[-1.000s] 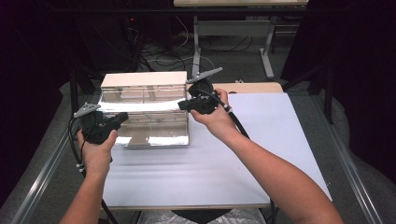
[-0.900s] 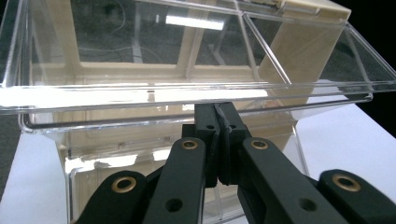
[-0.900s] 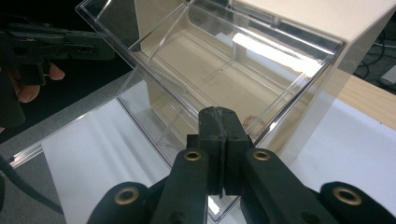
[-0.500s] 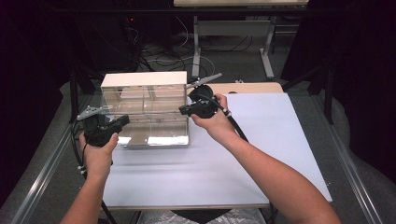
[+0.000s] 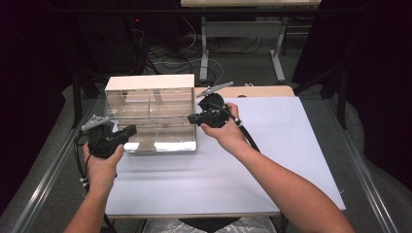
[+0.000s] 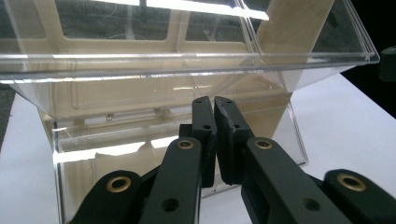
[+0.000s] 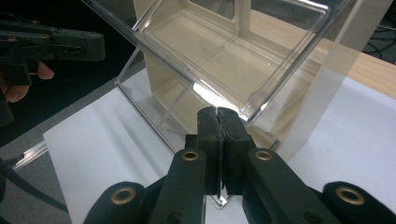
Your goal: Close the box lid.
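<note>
While lit, clear bin (image 5: 150, 119) shows 2 tiers.

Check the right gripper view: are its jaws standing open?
No: the right gripper has both black jaws pressed together, nothing between them, close to the clear box.

hidden: far wall of the clear plastic compartment box with cream-white back (image 5: 150, 111) – lost in glare | cut off: box's top edge (image 6: 187, 28) at 12 o'clock in left gripper view; its right side (image 7: 327, 70) at 2 o'clock in right gripper view | contents – cannot tell
</note>
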A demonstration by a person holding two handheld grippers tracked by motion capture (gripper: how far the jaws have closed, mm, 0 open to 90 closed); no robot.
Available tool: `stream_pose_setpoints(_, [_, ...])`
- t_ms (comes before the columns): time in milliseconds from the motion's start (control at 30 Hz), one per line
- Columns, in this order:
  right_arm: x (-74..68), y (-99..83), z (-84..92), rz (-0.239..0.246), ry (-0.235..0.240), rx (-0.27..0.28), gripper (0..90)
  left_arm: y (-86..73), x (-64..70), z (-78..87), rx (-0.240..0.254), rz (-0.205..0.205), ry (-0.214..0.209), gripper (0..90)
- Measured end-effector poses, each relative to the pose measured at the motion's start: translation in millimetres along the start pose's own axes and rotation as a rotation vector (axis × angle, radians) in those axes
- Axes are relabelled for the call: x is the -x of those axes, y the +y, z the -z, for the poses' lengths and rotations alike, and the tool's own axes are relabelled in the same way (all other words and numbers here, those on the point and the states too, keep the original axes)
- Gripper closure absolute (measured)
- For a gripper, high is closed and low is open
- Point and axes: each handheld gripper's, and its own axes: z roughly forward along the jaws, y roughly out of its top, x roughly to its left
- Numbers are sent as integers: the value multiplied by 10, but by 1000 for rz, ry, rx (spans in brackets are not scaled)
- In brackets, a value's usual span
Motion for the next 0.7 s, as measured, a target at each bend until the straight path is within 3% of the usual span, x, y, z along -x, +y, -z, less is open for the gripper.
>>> stream_pose_setpoints(200, [42,-108,72,-4,-14,18,825,-83,-47,-16,-15,10,-9,838])
stream_pose_setpoints(367, [77,-211,146,-19,-30,31,752,-138,-64,-17,-19,17,-44,770])
stream_pose_setpoints(533, [122,-348,214,-21,-52,41,672,-189,-52,-15,-26,4,-75,704])
stream_pose_setpoints(700, [192,-541,316,-35,-93,47,605,-251,-70,-22,-35,-3,-78,640])
